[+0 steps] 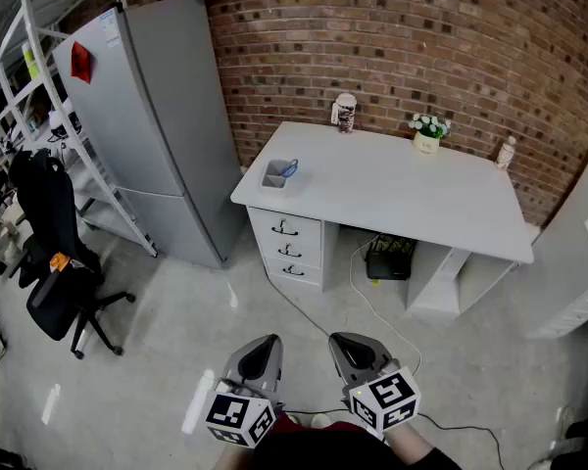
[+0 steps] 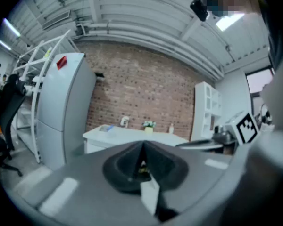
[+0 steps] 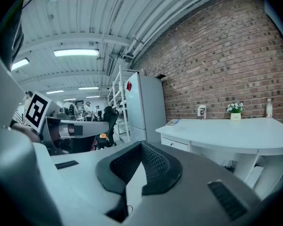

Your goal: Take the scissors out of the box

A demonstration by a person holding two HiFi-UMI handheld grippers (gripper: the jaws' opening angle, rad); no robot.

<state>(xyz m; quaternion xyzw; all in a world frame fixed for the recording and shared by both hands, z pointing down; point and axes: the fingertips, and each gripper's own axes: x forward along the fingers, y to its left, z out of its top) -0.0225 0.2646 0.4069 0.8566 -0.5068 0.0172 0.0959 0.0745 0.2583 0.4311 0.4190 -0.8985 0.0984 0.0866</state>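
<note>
on the desk's front left corner: a small grey box (image 1: 271,180) is sitting close to the edge, and the blue-handled scissors (image 1: 290,168) are sticking up out of its right side.
desk (image 1: 412,196): it is standing white and mostly bare against the brick wall (image 1: 392,37), well apart from both grippers, with open floor lying between.
desk's back edge: a cup (image 1: 345,114) is standing towards the left end, a potted flower (image 1: 428,133) is standing further right, and a small bottle (image 1: 507,152) is standing by the back right corner.
under the desk: three drawers (image 1: 287,250) are sitting below the corner that is carrying the box, a black case (image 1: 390,259) is lying in the knee space, and a pale cable (image 1: 370,308) is trailing over the floor in front.
left gripper (image 1: 265,347): it is hanging low in the head view and pointing towards the desk; its jaws are pressing together with nothing between them.
right gripper (image 1: 350,346): it is hanging just beside the left one and pointing the same way; its jaws are meeting at the tips and gripping nothing.
left of the desk: a grey fridge (image 1: 152,116) is standing against the wall, with a white rack (image 1: 39,86) and a black office chair (image 1: 54,253) standing further left.
</note>
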